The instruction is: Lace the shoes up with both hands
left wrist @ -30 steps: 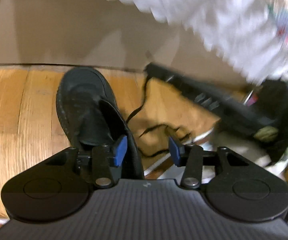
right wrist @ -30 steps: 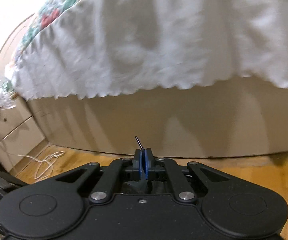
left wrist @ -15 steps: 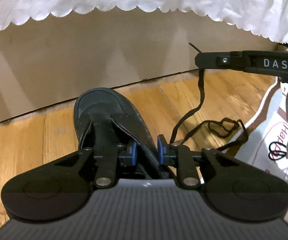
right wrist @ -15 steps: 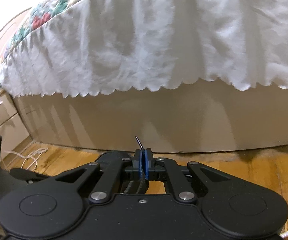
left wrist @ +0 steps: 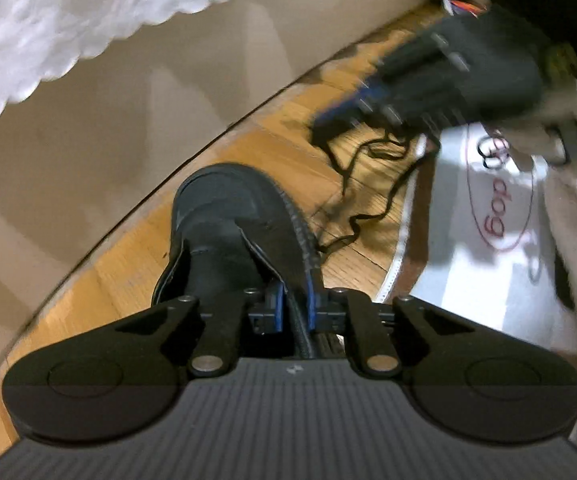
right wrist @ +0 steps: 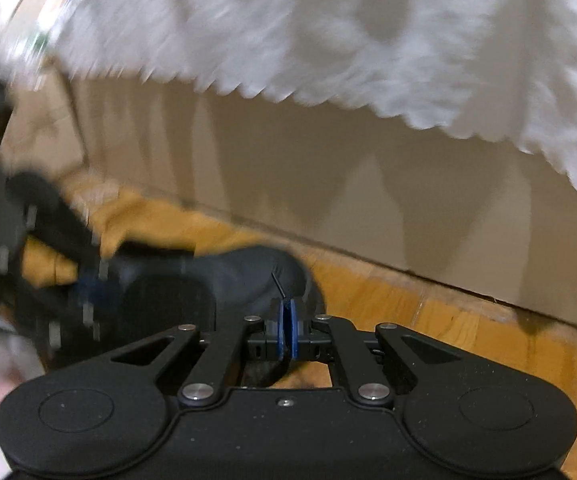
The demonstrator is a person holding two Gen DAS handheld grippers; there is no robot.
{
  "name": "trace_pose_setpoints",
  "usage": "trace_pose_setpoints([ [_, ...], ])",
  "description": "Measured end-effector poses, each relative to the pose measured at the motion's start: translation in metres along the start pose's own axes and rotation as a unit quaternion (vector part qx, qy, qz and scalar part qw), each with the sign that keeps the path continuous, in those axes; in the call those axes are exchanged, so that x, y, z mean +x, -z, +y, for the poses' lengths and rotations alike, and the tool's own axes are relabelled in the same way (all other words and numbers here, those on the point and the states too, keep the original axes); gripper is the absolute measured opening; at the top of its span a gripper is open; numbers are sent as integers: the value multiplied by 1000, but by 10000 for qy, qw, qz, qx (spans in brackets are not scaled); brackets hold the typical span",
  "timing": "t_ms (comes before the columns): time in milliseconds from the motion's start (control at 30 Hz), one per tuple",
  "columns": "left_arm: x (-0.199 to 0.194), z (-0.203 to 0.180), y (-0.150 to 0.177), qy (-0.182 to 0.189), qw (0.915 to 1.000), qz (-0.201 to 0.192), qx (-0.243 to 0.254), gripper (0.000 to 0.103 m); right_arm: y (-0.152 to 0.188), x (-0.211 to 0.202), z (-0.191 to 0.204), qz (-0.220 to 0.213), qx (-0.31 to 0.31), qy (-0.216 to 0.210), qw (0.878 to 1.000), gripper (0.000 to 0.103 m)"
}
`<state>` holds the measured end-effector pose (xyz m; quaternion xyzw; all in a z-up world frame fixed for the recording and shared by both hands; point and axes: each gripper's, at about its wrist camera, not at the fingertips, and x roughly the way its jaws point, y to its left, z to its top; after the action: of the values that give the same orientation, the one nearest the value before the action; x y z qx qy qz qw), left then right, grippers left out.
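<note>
Here, 1 black shoe (left wrist: 228,232) sits on the wooden floor (left wrist: 288,136). The left hand-held gripper (left wrist: 293,312) clamps the shoe's side; the right hand-held gripper (right wrist: 287,330) pinches 1 black lace (right wrist: 277,282) tip.

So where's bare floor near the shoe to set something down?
Bare wood floor lies left of the black shoe, up to the beige bed base. To the shoe's right it is crowded: the loose lace, the white bag and the right tool.
</note>
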<state>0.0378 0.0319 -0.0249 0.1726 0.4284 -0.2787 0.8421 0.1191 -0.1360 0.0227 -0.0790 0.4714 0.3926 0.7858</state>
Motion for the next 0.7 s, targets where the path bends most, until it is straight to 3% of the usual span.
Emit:
trace_pose_setpoints([
  [267,-11,-3,3,-129,9984,-472,-292,17,6,26,62,468,-1762,487,9820,5],
  [700,-8,0,11,-102,9983,-580,-44,13,-1,27,77,361,-2224,628,9723,5],
])
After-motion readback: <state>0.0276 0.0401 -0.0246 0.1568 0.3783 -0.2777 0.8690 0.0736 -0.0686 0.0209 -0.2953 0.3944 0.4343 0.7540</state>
